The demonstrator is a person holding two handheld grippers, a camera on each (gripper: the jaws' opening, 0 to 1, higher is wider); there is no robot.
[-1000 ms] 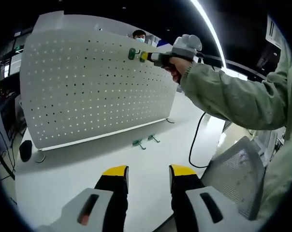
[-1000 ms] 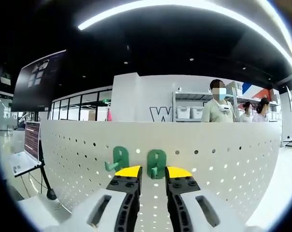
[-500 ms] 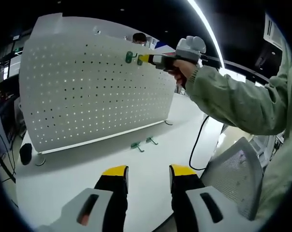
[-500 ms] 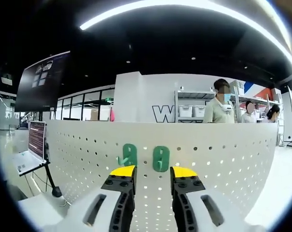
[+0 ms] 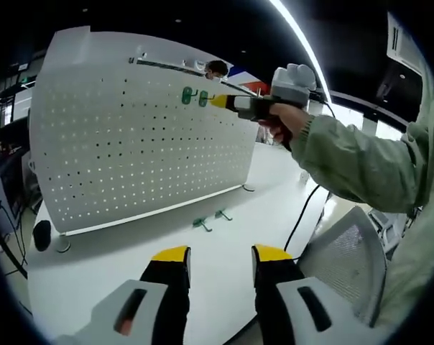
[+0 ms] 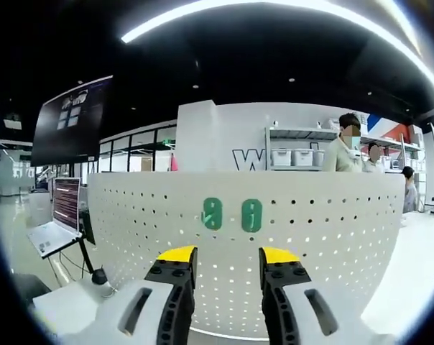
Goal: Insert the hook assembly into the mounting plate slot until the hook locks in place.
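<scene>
- A white perforated mounting plate (image 5: 138, 136) stands upright on the white bench (image 5: 131, 266), its long axis running along the bench top.
- Two green hooks (image 6: 232, 215) sit side by side high on the plate, near its top edge; each green backplate stands with its long axis upright, flat against the holes.
- In the left gripper view these mounted hooks are at (image 5: 193, 97), with the right tool (image 5: 218, 101) just beside them, its yellow tips pointing at the plate.
- The right tool's jaws stand apart with nothing between them, framing the hooks without touching them in the right gripper view (image 6: 227, 257).
- Two spare hooks (image 5: 209, 219) lie flat on the bench in front of the plate's lower edge.
- The left tool (image 5: 220, 255) is low over the bench, jaws parted and empty, well apart from the plate.
</scene>
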